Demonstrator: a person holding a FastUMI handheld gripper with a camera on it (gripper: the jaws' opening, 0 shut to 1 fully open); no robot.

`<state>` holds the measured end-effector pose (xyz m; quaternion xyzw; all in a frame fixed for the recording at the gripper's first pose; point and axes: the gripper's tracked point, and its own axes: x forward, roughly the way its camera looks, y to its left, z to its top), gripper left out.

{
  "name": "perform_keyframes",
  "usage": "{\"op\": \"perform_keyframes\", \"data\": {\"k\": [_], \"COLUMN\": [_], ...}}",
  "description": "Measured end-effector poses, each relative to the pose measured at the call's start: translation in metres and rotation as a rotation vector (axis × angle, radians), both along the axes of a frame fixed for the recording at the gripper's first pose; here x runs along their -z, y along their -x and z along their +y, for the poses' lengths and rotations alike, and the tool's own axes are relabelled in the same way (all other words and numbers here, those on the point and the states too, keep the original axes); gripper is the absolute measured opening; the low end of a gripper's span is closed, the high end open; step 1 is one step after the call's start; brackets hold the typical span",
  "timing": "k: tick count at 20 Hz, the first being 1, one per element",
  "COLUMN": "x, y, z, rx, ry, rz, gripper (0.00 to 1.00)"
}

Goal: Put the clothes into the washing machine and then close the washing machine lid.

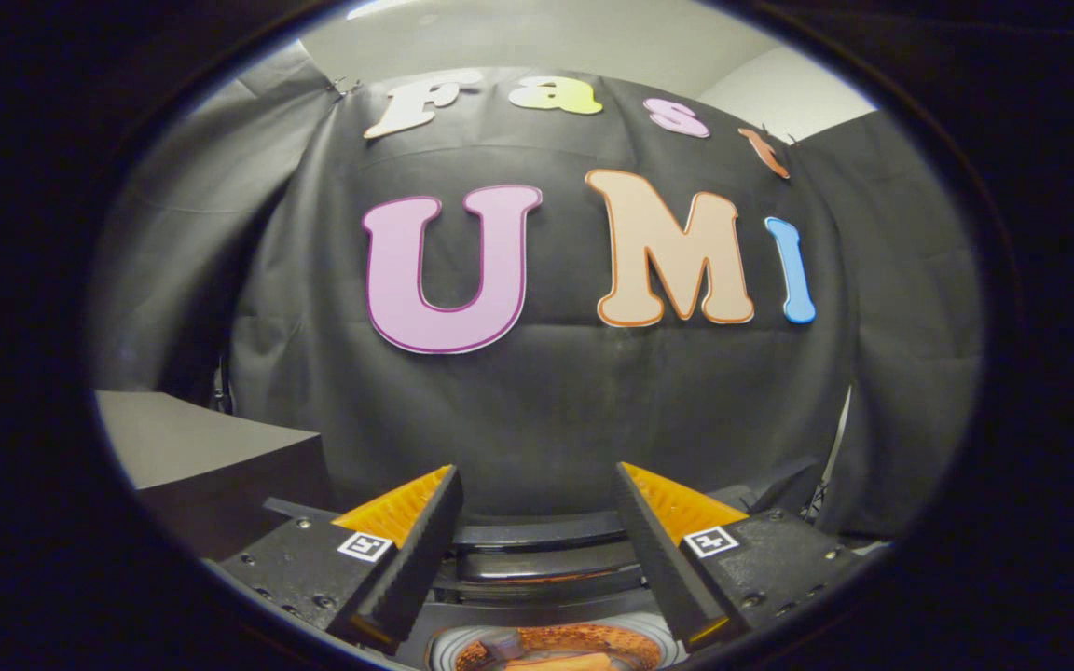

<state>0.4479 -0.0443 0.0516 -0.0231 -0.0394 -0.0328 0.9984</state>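
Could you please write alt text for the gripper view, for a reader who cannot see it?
The tool is held open with nothing between its fingers, pointing at the booth's black cloth wall. Below and between the fingers lies the washing machine's round opening, with something orange inside. A dark grey surface sits off to the left.

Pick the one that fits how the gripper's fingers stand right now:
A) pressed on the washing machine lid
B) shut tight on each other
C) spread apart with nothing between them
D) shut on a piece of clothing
C: the gripper has its fingers spread wide with only open space between them, above the washing machine, whose round opening lies below them.
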Motion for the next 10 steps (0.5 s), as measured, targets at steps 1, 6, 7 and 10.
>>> {"op": "perform_keyframes", "data": {"k": [1, 6, 7, 10], "x": [0.001, 0.009, 0.012, 0.044], "y": [0.001, 0.01, 0.012, 0.016], "z": [0.0, -0.005, -0.005, -0.017], "rx": [-0.004, -0.005, -0.007, 0.022], "ry": [0.0, -0.002, 0.002, -0.016], "rz": [0.003, 0.02, 0.034, 0.146], "gripper": [0.98, 0.98, 0.98, 0.97]}}
